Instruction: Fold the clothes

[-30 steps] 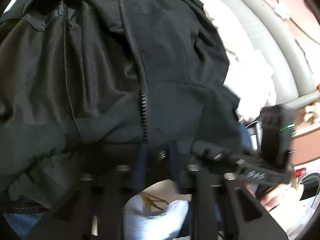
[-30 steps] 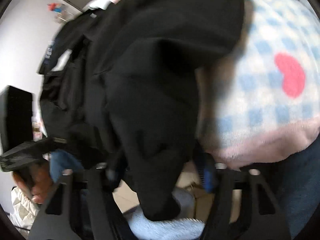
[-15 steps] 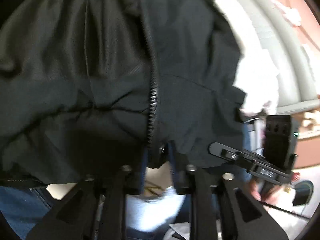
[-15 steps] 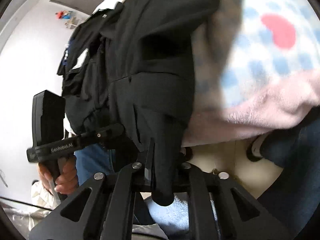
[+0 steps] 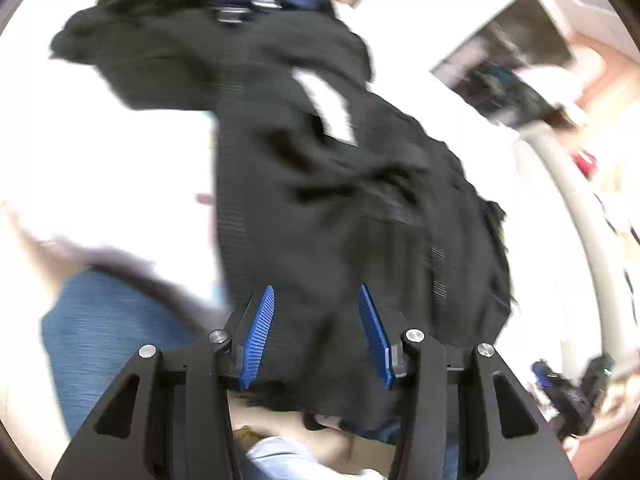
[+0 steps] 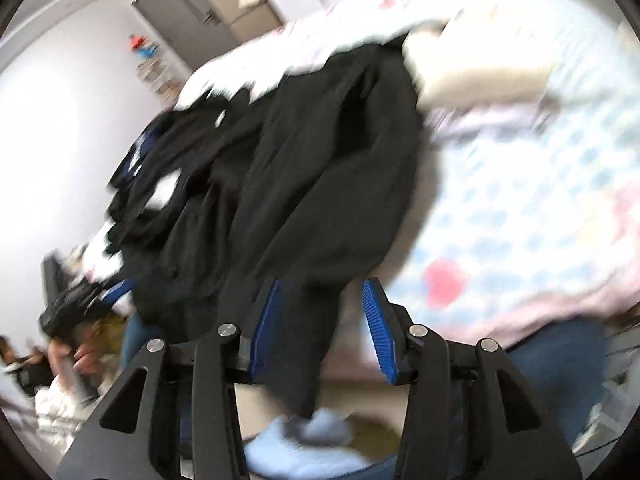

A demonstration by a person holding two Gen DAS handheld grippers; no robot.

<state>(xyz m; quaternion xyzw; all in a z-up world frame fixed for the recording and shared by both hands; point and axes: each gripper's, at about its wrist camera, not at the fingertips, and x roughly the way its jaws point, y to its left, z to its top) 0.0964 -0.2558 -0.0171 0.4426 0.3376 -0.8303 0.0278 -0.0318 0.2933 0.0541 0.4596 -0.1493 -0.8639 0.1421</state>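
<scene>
While spread wide, both grippers, left (image 5: 316,336) and right (image 6: 326,328), grip nothing: jacket (image 5: 340,200) draped loose across bed (image 6: 520,168), likely released for laying flat.

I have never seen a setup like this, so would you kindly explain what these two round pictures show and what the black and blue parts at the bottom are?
There is no robot here. A person holds a handheld gripper in each hand, and each gripper carries a fisheye camera looking forward along its two fingers; that is why the pictures are round and bent.

One picture is from the left gripper, the other from the right gripper. The black frames at the bottom are the grippers' own bodies, and the blue ridged strips are the finger pads.

Both grippers are open. A black jacket lies draped between the fingers of each, but neither is clamping it. In the right view the jacket rests on a pale checked blanket with pink marks. Both pictures are blurred by motion, so finer details cannot be told.
</scene>
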